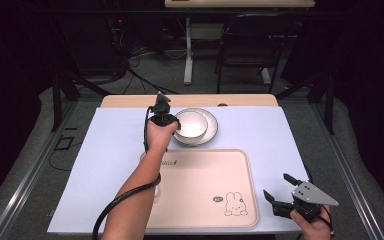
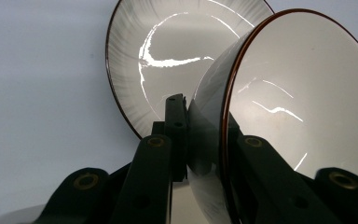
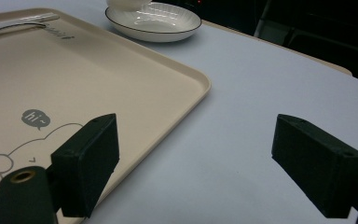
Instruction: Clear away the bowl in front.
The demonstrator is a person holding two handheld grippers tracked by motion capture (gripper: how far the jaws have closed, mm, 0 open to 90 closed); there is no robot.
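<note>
my left gripper point(image 2: 200, 135) clamped on the bowl point(image 2: 303, 102) rim, bowl tilted over the plate point(image 2: 135, 56) behind the tray point(image 1: 205, 165), right gripper point(image 3: 196, 163) wide apart, holding nothing, beside the tray's corner

The tray point(image 1: 200, 187) lies on the table point(image 1: 110, 150), near the front edge. The plate point(image 1: 211, 131) sits behind the tray, close to its back rim. The bowl point(image 1: 189, 124) is over the plate, tilted. The left gripper point(image 1: 166, 120) is at the left side of the bowl. The right gripper point(image 1: 276, 190) is just right of the tray, well apart from the plate
</note>
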